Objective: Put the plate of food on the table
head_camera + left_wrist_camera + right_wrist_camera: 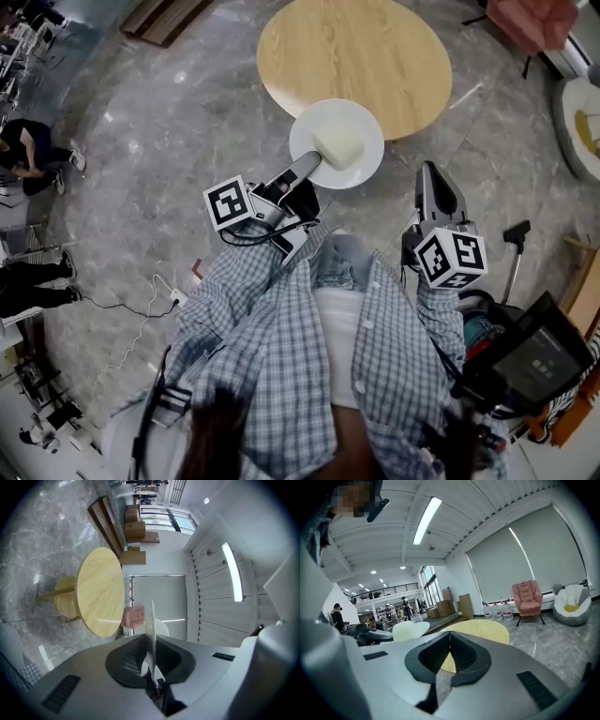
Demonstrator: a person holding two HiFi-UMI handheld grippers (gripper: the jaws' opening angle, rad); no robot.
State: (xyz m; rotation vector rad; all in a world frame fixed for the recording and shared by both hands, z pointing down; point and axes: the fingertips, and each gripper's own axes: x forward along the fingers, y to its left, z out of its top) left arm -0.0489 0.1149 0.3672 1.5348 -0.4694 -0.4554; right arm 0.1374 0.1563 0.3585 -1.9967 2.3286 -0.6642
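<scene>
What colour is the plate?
White. The plate shows best in the head view.

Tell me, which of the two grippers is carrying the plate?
The left gripper: its jaws clamp the white plate by its rim, while the right gripper is shut on nothing.

The round table (356,52) shows bare wood across its whole top, open from its near edge. The plate (314,127), clamped in the left gripper (314,161), overlaps that edge. The right gripper (431,173), jaws together, hangs well apart to the right. The grey floor (187,112) around the table lies open; a pink armchair (530,19) and, possibly, a vacuum nozzle (517,232) stand well off to the right
</scene>
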